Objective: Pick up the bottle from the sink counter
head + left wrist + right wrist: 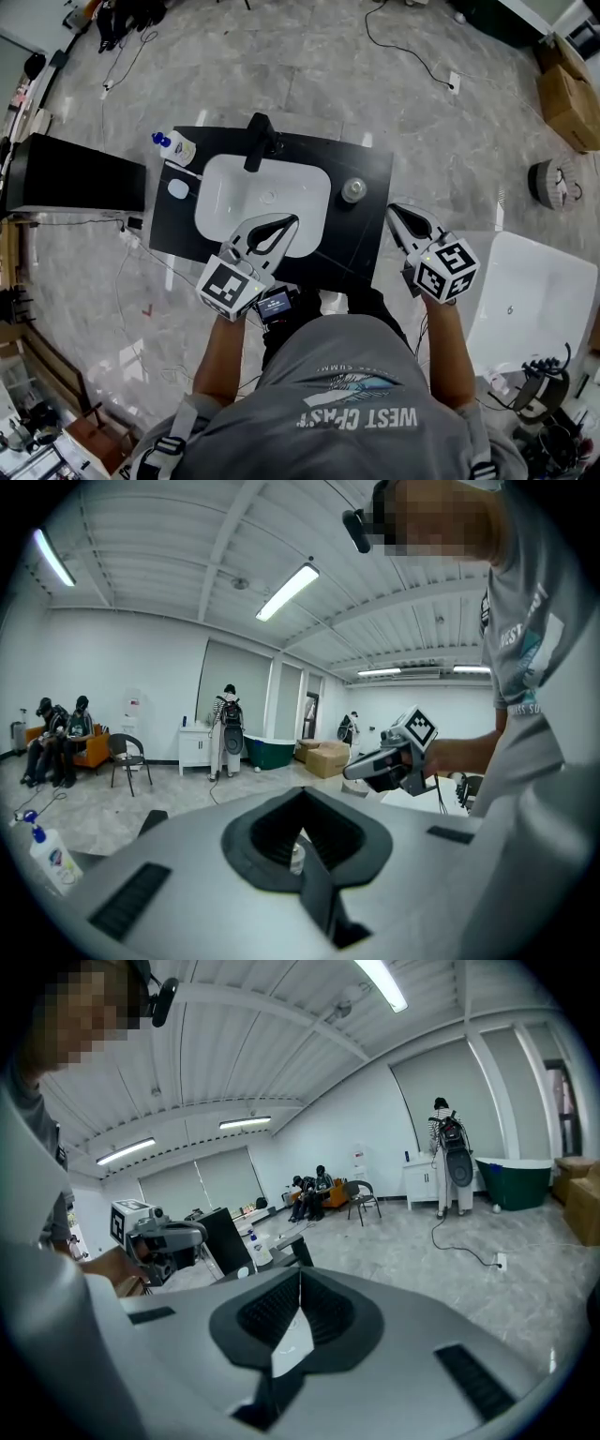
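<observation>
Jaws together, empty, on L gripper (pixel 292 222) & R gripper (pixel 395 209); bottle (pixel 353 190) on sink counter (pixel 373 157) between, nearer R.

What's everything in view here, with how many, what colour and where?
sink counter: one, black, on the marble floor
basin: one, white, set in the counter
faucet: one, black, behind the basin
pump bottle: one, white with blue top, counter's far left corner
oval object: one, white, counter, left of basin
clear bottle: one, silvery top, counter, right of basin
boxy unit: one, black, floor left of counter
bathtub: one, white, floor at right
cardboard box: at least one, brown, far right
left gripper: one, grey, shut, over the basin's near edge
right gripper: one, grey, shut, at the counter's right edge
</observation>
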The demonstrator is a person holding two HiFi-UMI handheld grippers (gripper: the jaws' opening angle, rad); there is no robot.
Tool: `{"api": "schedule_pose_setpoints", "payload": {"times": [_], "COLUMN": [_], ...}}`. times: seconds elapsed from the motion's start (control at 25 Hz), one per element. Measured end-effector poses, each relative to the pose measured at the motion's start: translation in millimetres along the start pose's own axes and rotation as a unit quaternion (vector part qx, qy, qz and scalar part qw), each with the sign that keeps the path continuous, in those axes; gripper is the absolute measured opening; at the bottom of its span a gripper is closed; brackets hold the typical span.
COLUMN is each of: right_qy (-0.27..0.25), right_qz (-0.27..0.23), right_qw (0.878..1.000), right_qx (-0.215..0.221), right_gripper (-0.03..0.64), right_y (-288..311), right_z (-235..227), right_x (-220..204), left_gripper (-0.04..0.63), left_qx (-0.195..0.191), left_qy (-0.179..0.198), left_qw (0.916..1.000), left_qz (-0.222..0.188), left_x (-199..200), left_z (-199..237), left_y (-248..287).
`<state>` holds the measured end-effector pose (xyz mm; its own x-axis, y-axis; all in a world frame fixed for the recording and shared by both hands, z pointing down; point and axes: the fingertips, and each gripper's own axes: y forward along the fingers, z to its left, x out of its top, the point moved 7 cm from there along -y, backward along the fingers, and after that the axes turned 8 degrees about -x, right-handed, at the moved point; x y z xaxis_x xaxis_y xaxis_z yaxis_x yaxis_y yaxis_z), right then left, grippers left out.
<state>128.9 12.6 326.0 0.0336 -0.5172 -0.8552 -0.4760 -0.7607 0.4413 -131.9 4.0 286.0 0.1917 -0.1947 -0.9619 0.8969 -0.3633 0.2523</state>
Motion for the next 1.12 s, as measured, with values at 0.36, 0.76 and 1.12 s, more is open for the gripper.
{"api": "schedule_pose_setpoints", "payload": {"times": [0.36, 0.76, 1.12], "right_qy": [0.01, 0.026, 0.04], "right_qz": [0.03, 0.052, 0.068], "right_qw": [0.999, 0.998, 0.997], "right_qx": [0.002, 0.003, 0.004], "right_gripper": [0.003, 0.003, 0.003], "right_y": [16.1, 30.3, 34.4], "right_z": [-11.7, -21.9, -30.9], "right_x": [-21.7, -46.1, -63.4], "left_gripper": [0.002, 0.002, 0.002], "left_qx": [0.004, 0.01, 0.005], "left_qy": [-0.014, -0.025, -0.028], "left_qw": [0.9998, 0.9993, 0.9991], "left_qz": [0.015, 0.026, 0.033], "left_x": [-15.4, -28.5, -29.3], "left_z": [-1.5, -3.9, -8.3], "left_y": [5.4, 10.0, 20.7]}}
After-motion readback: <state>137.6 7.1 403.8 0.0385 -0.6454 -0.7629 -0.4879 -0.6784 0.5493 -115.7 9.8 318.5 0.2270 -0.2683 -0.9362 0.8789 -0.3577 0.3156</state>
